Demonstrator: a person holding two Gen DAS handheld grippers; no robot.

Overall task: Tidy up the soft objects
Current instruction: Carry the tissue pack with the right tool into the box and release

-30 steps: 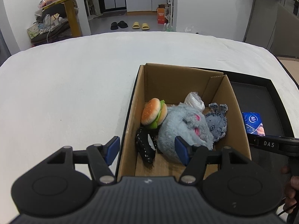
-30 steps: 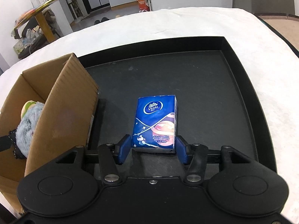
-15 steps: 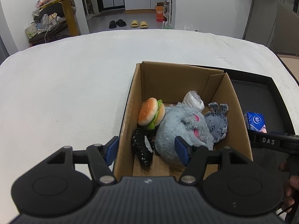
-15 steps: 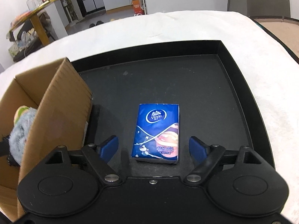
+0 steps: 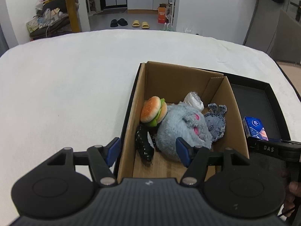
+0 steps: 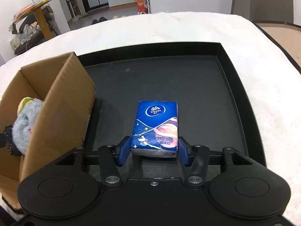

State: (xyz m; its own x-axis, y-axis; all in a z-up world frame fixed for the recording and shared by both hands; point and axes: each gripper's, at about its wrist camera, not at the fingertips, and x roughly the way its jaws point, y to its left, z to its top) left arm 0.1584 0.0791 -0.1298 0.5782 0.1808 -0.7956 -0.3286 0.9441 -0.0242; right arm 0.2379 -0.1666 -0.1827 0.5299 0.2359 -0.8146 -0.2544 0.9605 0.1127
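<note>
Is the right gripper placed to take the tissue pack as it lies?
Probably yes: the right gripper has its blue pads on either side of the tissue pack on the black tray, with nothing between them.

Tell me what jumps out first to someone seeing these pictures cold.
The blue tissue pack stands out on the black tray, its near end sitting between the right gripper pads, which flank it closely. Next comes the cardboard box beside the tray, crammed with a fluffy grey plush, a burger toy against its left wall and a small denim bunny on the right. The left gripper hovers open over the box's near left corner.
</note>
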